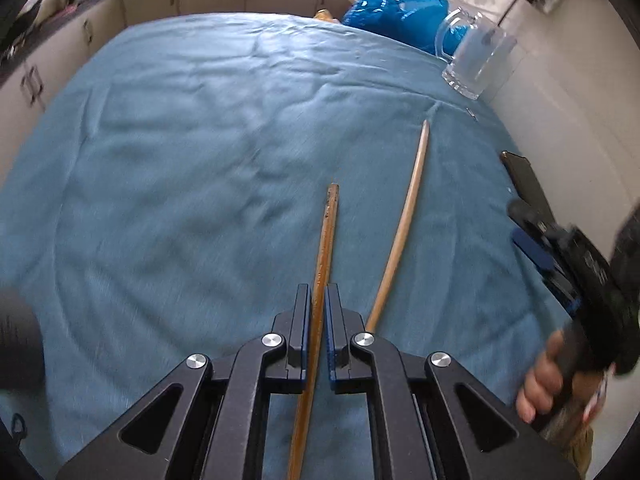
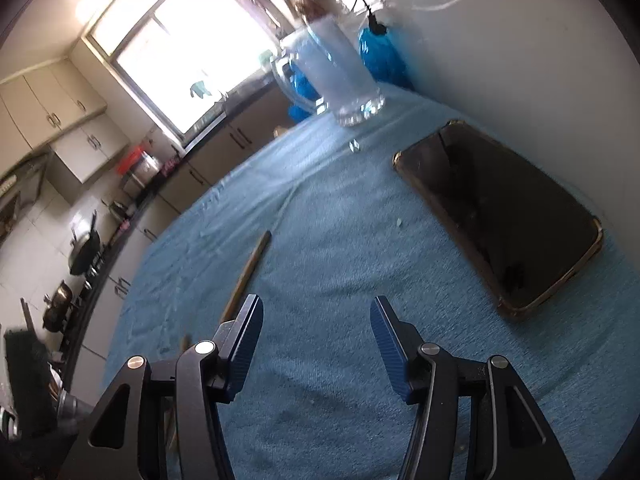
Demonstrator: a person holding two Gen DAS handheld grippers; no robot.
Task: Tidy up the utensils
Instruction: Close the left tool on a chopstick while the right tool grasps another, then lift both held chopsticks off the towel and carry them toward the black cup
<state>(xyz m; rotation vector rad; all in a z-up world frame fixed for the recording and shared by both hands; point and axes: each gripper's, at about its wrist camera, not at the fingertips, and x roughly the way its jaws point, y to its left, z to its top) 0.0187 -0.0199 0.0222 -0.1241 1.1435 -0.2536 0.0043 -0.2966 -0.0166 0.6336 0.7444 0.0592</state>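
Observation:
My left gripper (image 1: 319, 292) is shut on a dark brown wooden chopstick (image 1: 330, 216), which runs forward between the blue pads above the blue tablecloth (image 1: 180, 160). A paler chopstick (image 1: 408, 208) lies on the cloth just to its right. At the far right corner stands a clear glass mug (image 1: 476, 60). My right gripper (image 2: 316, 304) hovers open over bare cloth with nothing between its fingers. It also shows at the right edge of the left wrist view, held by a hand (image 1: 536, 376). In the right wrist view a chopstick (image 2: 248, 272) lies left of my left finger and the mug (image 2: 340, 76) stands ahead.
A dark phone (image 2: 500, 216) lies on the cloth by the white wall (image 2: 520, 60) on the right. Blue plastic bags (image 1: 396, 12) sit behind the mug. Kitchen cabinets (image 1: 160, 0) and a counter run along beyond the table's far and left edges.

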